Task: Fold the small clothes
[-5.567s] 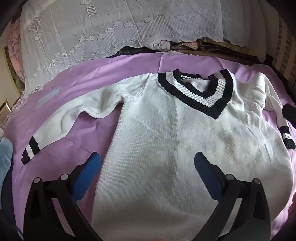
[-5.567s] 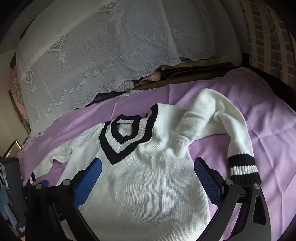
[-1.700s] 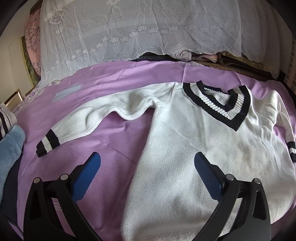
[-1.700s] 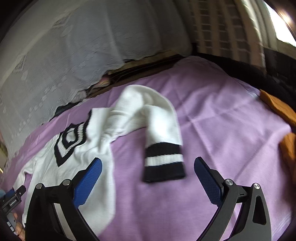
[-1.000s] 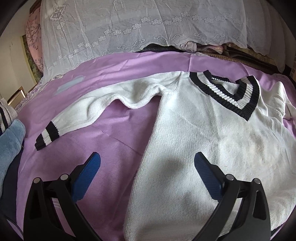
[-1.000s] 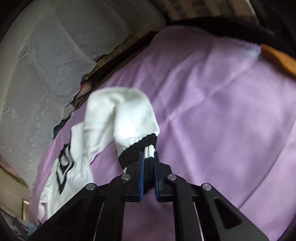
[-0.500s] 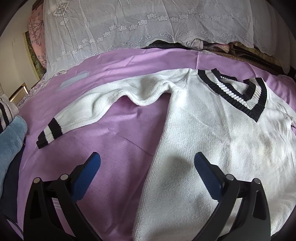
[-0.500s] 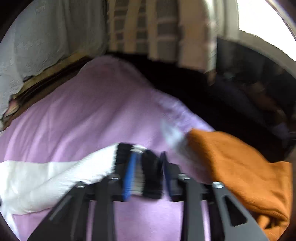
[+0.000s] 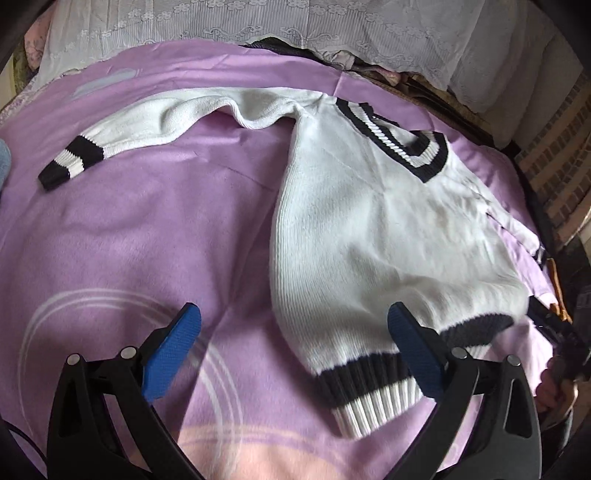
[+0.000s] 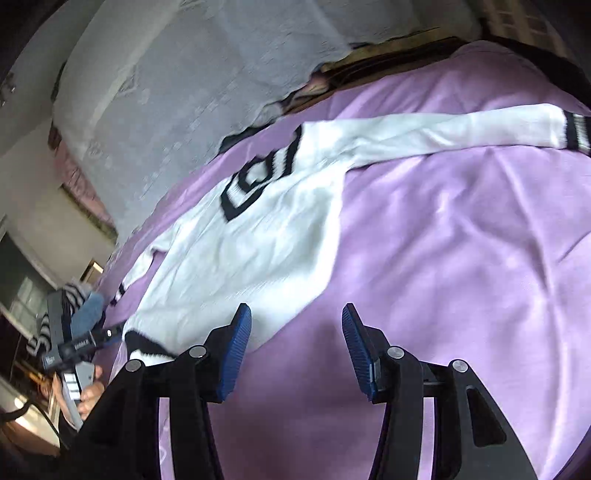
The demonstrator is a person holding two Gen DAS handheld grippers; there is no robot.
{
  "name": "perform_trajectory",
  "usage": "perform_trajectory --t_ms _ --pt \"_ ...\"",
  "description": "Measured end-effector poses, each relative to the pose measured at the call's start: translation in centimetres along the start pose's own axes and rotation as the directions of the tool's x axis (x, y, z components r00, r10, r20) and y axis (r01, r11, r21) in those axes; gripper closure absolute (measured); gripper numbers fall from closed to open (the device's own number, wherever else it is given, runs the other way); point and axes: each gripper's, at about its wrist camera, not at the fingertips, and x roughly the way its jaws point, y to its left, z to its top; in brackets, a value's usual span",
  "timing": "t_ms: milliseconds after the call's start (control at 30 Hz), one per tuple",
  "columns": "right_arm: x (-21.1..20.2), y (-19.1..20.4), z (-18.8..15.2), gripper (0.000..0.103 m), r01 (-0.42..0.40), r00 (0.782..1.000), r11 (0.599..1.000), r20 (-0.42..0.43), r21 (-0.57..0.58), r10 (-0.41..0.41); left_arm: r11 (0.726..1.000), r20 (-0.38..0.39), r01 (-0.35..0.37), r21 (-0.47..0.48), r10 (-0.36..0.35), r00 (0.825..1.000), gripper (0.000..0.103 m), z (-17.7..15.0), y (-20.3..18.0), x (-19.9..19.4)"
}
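A white knit sweater [image 9: 369,221] with a black-and-white V-neck lies face up on a purple blanket [image 9: 147,240]. Its left sleeve [image 9: 147,125] stretches left and ends in a striped cuff [image 9: 70,162]. My left gripper [image 9: 291,310] is open just above the striped hem [image 9: 362,387], which lies between its fingers untouched. In the right wrist view the sweater [image 10: 258,240] has its right sleeve [image 10: 443,133] laid out straight to the right. My right gripper [image 10: 295,308] hovers by the sweater's lower right edge; its jaws are closing with only blanket between them.
White lace-covered bedding [image 9: 332,29] rises behind the blanket. An orange garment [image 9: 554,266] shows at the right edge. Striped and blue clothes [image 10: 85,306] lie past the blanket's left side, beside a person's hand [image 10: 88,395] on the other gripper's handle.
My right gripper pulled the right cuff outward, let it go and swung back toward the sweater's body. The left gripper shifted toward the hem and tilted down.
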Motion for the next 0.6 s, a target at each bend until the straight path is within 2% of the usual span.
perform_trajectory --t_ms 67,133,167,233,267,367,400,433,467,533,600 --pt "1.2 1.5 -0.4 0.048 -0.014 0.999 0.999 -0.032 -0.047 0.012 0.992 -0.041 0.120 -0.028 -0.121 0.992 0.004 -0.9 0.5 -0.4" --pt "2.0 2.2 0.1 0.048 -0.015 1.000 0.998 -0.027 -0.066 0.013 0.973 -0.089 0.221 -0.068 -0.226 0.970 0.004 -1.8 0.6 0.0" --pt "2.4 2.5 0.3 0.048 -0.018 1.000 0.997 -0.015 -0.074 0.017 0.971 -0.100 0.230 -0.070 -0.237 0.966 0.004 -2.1 0.4 0.4" --pt "3.1 3.3 0.2 0.050 -0.036 0.999 0.996 -0.005 -0.079 0.036 0.978 -0.085 0.204 -0.038 -0.206 0.975 0.004 -2.1 -0.5 1.1" --pt "3.4 3.2 0.6 0.064 -0.059 0.998 0.996 -0.009 -0.073 0.058 0.981 -0.080 0.194 -0.022 -0.195 0.978 0.004 -2.0 -1.0 1.5" --pt "3.0 4.7 0.2 0.080 -0.064 0.998 0.992 0.011 -0.108 0.066 0.983 -0.082 0.184 -0.017 -0.185 0.979 0.005 -1.3 -1.9 2.4" --pt "2.7 5.2 0.0 0.085 -0.063 0.998 0.990 0.022 -0.123 0.066 0.982 -0.085 0.189 -0.013 -0.189 0.978 0.008 -1.3 -2.1 2.2" --pt "2.1 5.4 -0.1 0.090 -0.068 0.997 0.990 0.033 -0.124 0.073 0.981 -0.087 0.195 -0.001 -0.194 0.977 0.022 -1.4 -2.4 2.0" --pt "1.5 5.3 -0.2 0.091 -0.075 0.996 0.990 0.044 -0.116 0.081 0.981 -0.088 0.195 0.018 -0.193 0.977 0.032 -1.5 -2.8 1.7" --pt "0.5 5.1 -0.6 0.092 -0.079 0.995 0.992 0.054 -0.098 0.085 0.977 -0.091 0.209 0.043 -0.204 0.975 0.061 -1.9 -3.2 1.4" --pt "-0.5 4.9 -1.0 0.093 -0.078 0.995 0.994 0.050 -0.080 0.082 0.970 -0.099 0.238 0.049 -0.232 0.968 0.077 -2.1 -3.3 1.1"
